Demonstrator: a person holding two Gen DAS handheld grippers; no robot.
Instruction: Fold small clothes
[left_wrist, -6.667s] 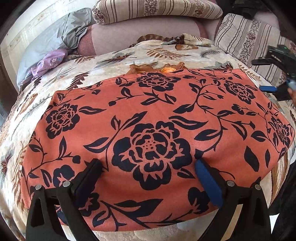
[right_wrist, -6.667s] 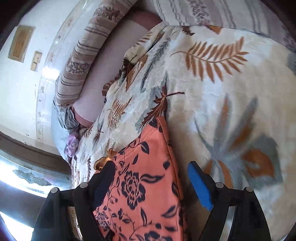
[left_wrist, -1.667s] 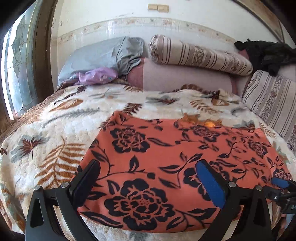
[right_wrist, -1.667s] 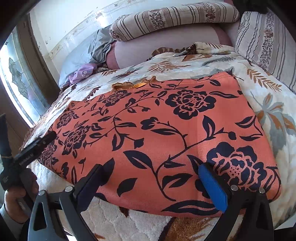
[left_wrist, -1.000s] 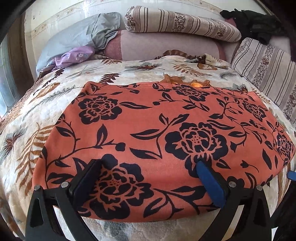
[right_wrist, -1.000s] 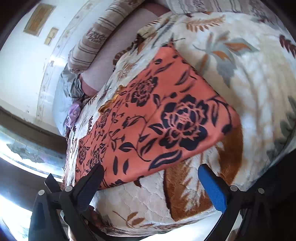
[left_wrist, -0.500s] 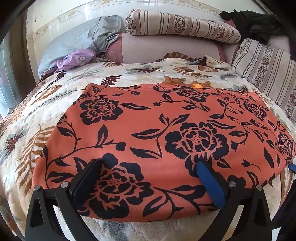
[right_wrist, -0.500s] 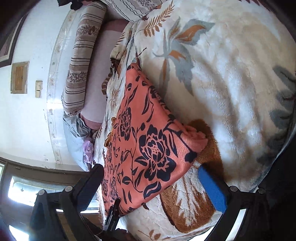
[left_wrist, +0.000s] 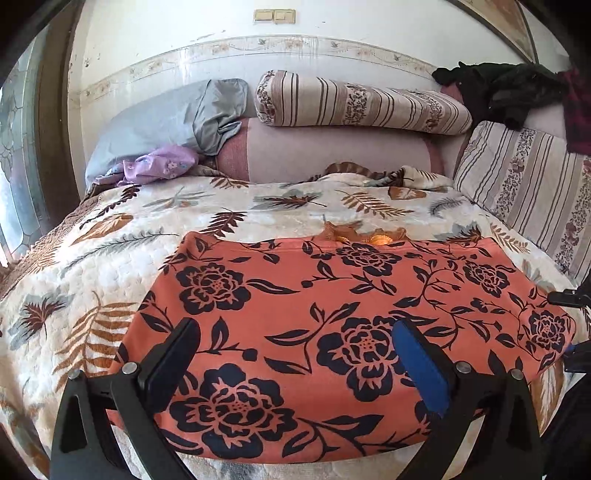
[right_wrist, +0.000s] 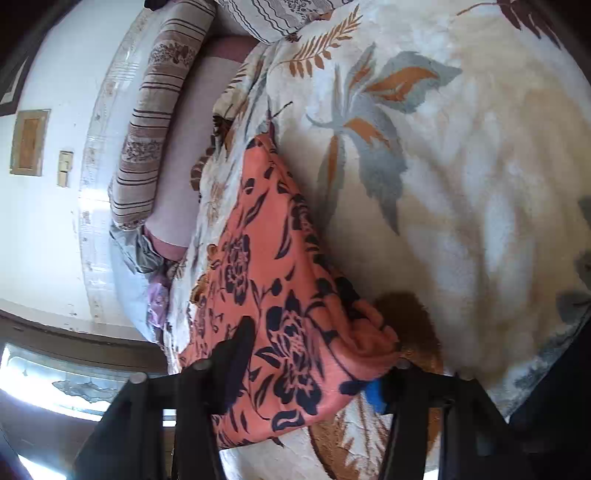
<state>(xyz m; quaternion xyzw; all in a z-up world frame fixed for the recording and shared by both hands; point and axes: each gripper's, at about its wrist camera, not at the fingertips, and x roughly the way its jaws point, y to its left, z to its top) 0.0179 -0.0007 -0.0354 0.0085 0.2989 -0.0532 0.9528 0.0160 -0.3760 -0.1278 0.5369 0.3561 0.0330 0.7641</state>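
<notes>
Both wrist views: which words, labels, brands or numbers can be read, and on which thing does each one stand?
None: no readable text in either view.
The orange floral garment, the leaf-print blanket and the striped bolster carry only patterns.
The wall switches bear no legible marking.

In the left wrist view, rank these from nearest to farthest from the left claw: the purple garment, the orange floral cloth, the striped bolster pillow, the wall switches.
1. Orange floral cloth: directly under the left claw, spread on the bed's near part.
2. Purple garment: far left, at the head of the bed.
3. Striped bolster pillow: behind it, on top of the headrest.
4. Wall switches: high on the wall.
</notes>
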